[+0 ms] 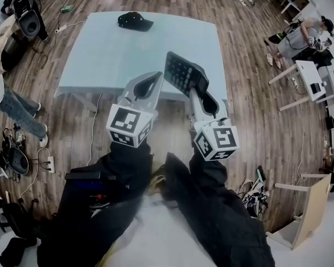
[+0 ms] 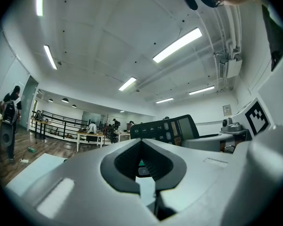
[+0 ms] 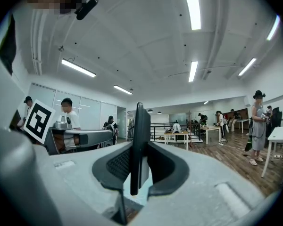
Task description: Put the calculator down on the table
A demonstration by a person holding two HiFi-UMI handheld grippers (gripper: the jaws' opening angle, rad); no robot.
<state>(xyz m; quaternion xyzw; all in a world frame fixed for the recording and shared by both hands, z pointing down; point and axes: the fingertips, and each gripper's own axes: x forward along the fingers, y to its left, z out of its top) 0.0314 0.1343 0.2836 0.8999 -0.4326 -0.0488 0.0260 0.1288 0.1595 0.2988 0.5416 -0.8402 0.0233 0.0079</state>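
Nearest you, your dark sleeves [image 1: 211, 204] run up to the two marker cubes. Your left gripper [image 1: 155, 78] points over the near edge of the table [image 1: 111, 54], its jaws drawn together with nothing between them. Just to its right, your right gripper [image 1: 197, 89] is clamped on the lower end of the calculator [image 1: 182, 73]. In the right gripper view the calculator stands edge-on between the black pads. It is held up and tilted over the table's near right part, its keys facing you and clear of the surface. At the far edge of the table lies a black cap [image 1: 134, 21].
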